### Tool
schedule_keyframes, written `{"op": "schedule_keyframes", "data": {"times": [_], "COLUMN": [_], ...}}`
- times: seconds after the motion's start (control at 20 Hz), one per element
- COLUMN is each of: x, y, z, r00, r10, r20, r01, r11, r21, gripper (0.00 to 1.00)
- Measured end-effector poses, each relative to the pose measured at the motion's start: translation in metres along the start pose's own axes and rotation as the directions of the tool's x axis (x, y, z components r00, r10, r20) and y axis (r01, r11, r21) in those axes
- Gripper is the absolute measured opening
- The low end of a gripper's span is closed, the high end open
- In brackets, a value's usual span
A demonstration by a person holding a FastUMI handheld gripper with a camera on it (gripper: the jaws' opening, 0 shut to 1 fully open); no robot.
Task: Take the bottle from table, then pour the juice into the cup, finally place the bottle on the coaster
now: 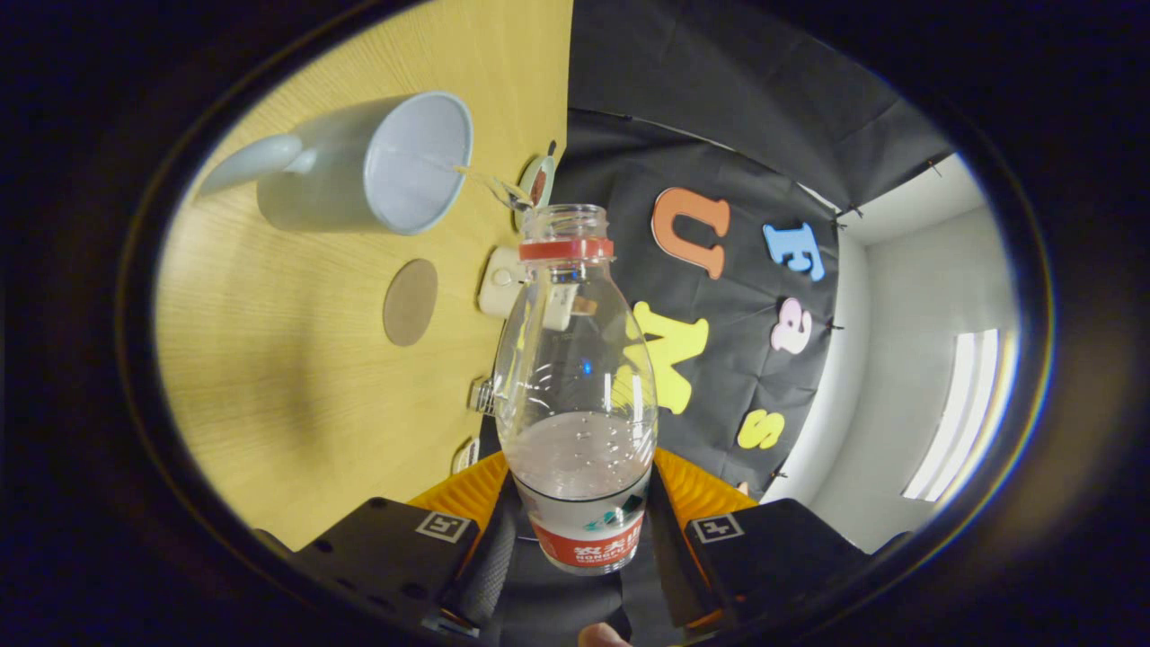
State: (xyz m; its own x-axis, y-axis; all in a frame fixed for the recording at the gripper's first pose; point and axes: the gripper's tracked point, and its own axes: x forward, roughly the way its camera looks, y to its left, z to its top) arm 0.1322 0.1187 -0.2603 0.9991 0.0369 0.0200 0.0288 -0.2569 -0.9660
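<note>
1. The gripper (575, 530) is seen clamped on the bottle (575, 377): both fingers are pressed against the lower, labelled part of it, one on each side, so the jaws are held apart only by the bottle's width.
2. The whole rig is rolled over sideways, so the table (296, 404) looks stood on end beside the bottle, and the booth wall is seen on the other side.
3. The bottle is clear, uncapped, with a red ring (566, 249) under the open neck. Its mouth is pointed away from the fingers, and a bit of pale juice (575, 454) is pooled at the end nearest the gripper.
4. A thin stream of liquid (485, 182) is seen between the bottle's mouth and the rim of the cup (377, 166).
5. The cup is a pale grey-blue mug, set well in from the table's far edge, with its handle on the side away from the bottle.
6. The round brown coaster (411, 302) is seen lying flat on the table, near the cup but not touching it, towards the far edge.
7. A small white gadget (500, 281) is parked right at that far edge, partly hidden behind the bottle.
8. A fingertip (604, 636) is just visible below the gripper; the rest of the hand can't be made out.
</note>
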Motion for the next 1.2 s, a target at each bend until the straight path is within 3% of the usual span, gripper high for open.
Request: {"op": "schedule_keyframes", "data": {"times": [1.2], "x": [0.004], "y": [-0.028], "z": [-0.004], "r00": [0.999], "r10": [-0.040], "r20": [0.012], "r01": [0.041], "r11": [0.995], "r21": [-0.095], "gripper": [0.74]}}
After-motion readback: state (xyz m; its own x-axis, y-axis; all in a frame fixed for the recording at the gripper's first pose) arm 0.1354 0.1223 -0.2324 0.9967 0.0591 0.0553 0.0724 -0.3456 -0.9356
